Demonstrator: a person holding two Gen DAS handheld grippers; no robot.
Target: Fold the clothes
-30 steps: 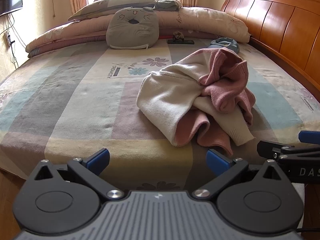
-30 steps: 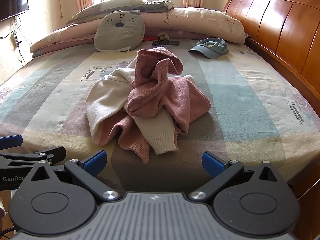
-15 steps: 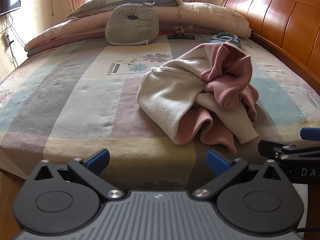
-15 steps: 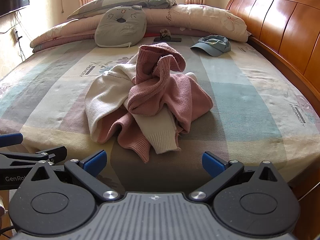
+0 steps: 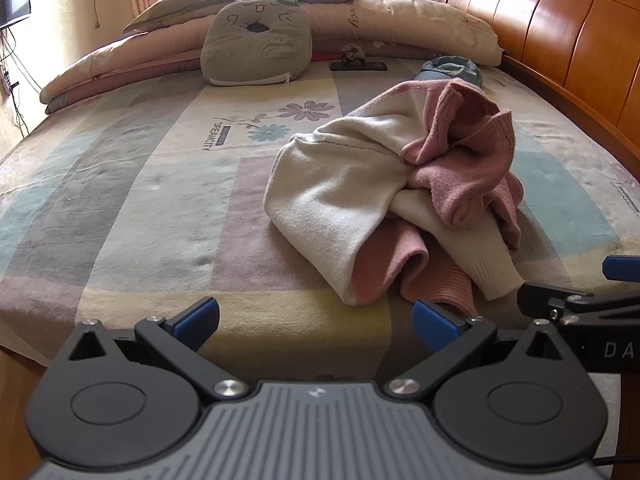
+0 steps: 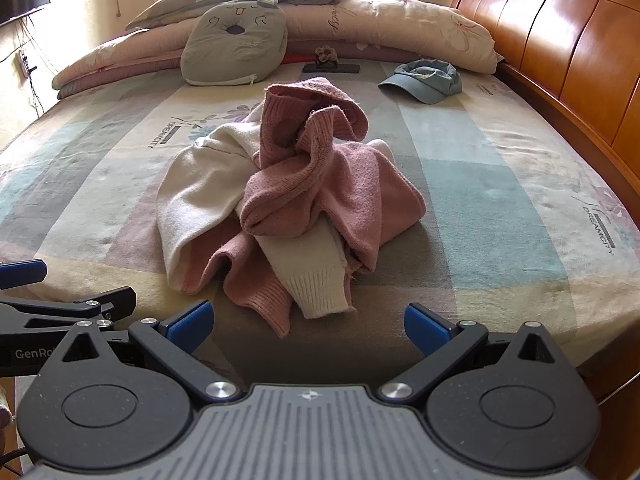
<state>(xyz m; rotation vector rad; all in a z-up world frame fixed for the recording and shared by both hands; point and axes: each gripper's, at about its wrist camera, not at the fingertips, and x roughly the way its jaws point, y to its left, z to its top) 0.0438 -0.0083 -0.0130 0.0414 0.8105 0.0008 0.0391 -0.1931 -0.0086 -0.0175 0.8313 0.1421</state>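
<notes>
Left wrist view: the left gripper (image 5: 316,316) is at the near edge of the bed (image 5: 140,200), its blue fingers spread wide with nothing between them.
Grey cushion (image 5: 256,50): leans on the rolled bedding (image 5: 400,16) at the far edge of the bed.
Sweater (image 6: 288,196): a crumpled pink and cream heap on the bed cover, close to the near edge, just beyond both grippers and touching neither.
Cream cuff (image 6: 322,292): the ribbed end points to the near edge, beside a pink ribbed hem.
Right gripper (image 6: 308,320): also spread wide and empty, directly in front of the heap.
Blue cap (image 6: 424,80): lies toward the far right corner, near the wooden headboard (image 6: 560,52).
</notes>
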